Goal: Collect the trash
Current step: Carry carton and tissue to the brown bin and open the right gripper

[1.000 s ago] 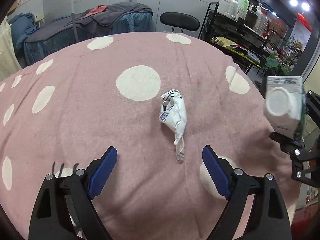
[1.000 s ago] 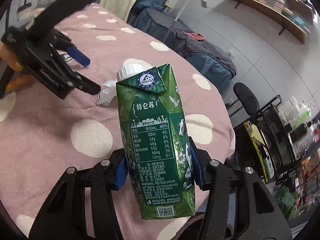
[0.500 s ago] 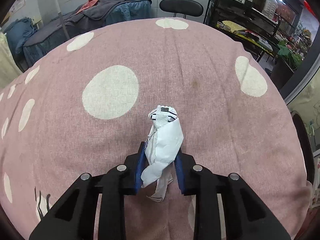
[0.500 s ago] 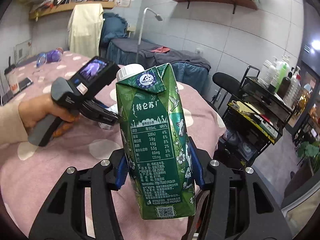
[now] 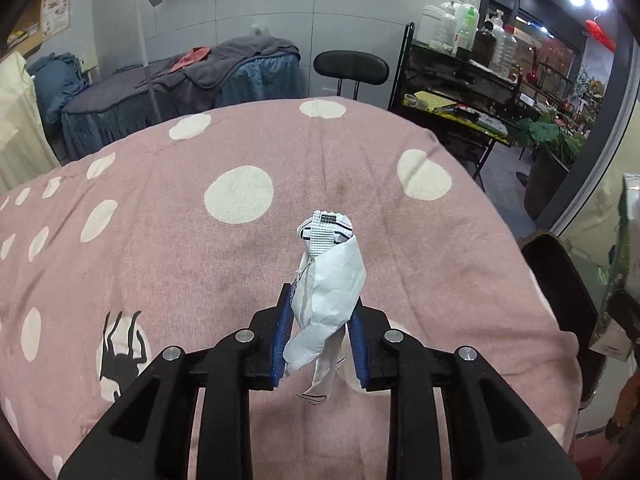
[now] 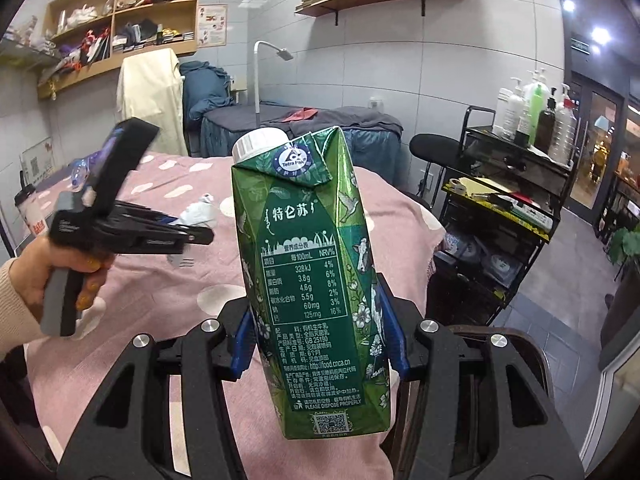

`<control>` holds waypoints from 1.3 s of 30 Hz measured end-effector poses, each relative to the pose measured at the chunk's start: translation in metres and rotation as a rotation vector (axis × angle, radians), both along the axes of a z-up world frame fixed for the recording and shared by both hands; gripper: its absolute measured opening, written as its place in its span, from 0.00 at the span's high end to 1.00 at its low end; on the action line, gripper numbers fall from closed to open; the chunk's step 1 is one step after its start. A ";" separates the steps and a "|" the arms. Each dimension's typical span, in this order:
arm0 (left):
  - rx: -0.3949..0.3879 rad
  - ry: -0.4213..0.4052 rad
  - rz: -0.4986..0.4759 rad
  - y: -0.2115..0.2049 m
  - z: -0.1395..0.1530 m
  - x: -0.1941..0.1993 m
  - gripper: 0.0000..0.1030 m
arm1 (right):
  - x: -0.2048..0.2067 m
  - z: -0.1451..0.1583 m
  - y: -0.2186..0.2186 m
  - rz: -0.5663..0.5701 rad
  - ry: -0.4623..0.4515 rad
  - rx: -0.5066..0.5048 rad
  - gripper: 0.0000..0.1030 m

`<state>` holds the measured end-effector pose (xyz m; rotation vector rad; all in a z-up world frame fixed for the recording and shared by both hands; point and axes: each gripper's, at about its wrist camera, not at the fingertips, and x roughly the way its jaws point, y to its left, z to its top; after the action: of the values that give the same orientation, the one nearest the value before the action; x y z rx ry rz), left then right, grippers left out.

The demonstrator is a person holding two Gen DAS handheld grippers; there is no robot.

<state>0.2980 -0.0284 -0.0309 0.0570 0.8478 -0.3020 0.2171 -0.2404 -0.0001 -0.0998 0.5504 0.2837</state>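
Hand (image 6: 38,276) and sleeve at the far left of the right wrist view carry the left gripper (image 5: 320,332), whose blue pads pinch a crumpled white wrapper (image 5: 330,288) from both sides. The wrapper stands up between the jaws, its printed, ribbed end rising beyond the fingertips and a thin strip hanging down below them. Beneath and ahead of those jaws spreads a pink cloth with white dots (image 5: 200,240) — the wrapper is lifted clear of it, as the right wrist view shows from the side.

Further right, the right gripper (image 6: 320,344) has its jaws pressed on a green milk carton (image 6: 312,280), one blue pad against each side of the carton's lower half. The carton stands nearly upright between the fingers, tilted slightly, its white screw cap (image 6: 258,142) at the top and the nutrition table facing the camera. Behind the carton lies the same dotted cloth; past its right jaw stands a black rack with bottles (image 6: 532,112) — well apart.
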 end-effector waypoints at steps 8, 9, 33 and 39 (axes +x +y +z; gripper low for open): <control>-0.097 -0.050 -0.028 -0.012 0.018 -0.043 0.75 | -0.025 0.001 -0.016 -0.058 -0.020 0.022 0.49; -0.105 -0.054 -0.031 -0.013 0.019 -0.049 0.75 | -0.028 0.000 -0.018 -0.065 -0.020 0.027 0.49; -0.230 -0.084 -0.154 -0.079 0.028 -0.112 0.75 | -0.068 -0.042 -0.110 -0.301 0.087 0.095 0.49; -0.241 -0.071 -0.189 -0.099 0.028 -0.117 0.75 | -0.056 -0.077 -0.139 -0.392 0.228 0.125 0.49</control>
<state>0.1811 -0.1271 -0.0033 -0.0774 0.7311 -0.5743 0.1607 -0.3798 -0.0768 0.1630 0.7625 -0.0545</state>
